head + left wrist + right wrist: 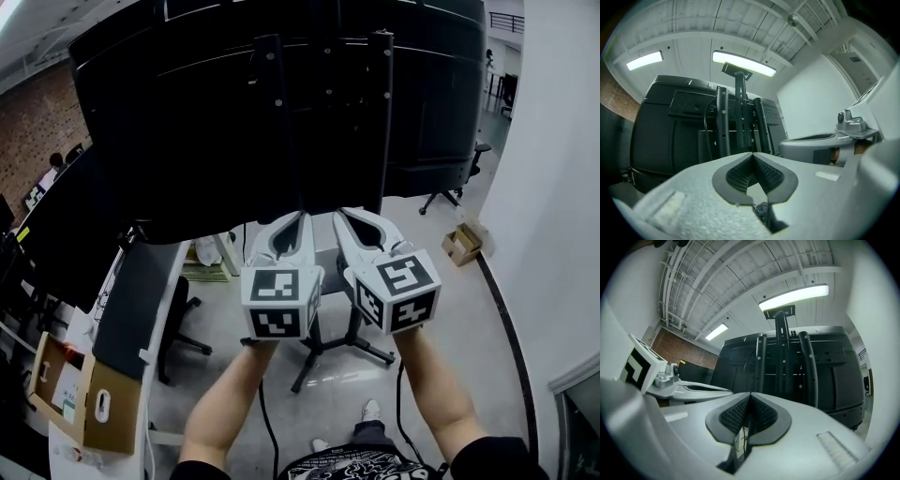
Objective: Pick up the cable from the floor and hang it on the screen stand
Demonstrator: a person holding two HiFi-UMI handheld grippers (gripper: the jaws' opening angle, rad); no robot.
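Observation:
The back of the big black screen [187, 122] fills the upper head view, carried on the screen stand [272, 122], whose legs [352, 342] spread on the floor. My left gripper [302, 216] and right gripper [339, 214] are held level side by side just in front of the stand. Both are shut with nothing between the pads. In the left gripper view, beyond the shut left gripper [752, 153], a thin black cable [707, 126] hangs along the stand's left upright. The right gripper view shows the shut right gripper [750, 393] facing the uprights [783, 357]. Thin dark cords [265, 412] trail on the floor by my legs.
A desk with a dark monitor [131, 300] and an open cardboard box [84, 398] stand at the left, with an office chair [183, 328] beside them. Another small box [461, 246] lies by the white wall [553, 187] at the right. A second chair [459, 183] stands behind the screen.

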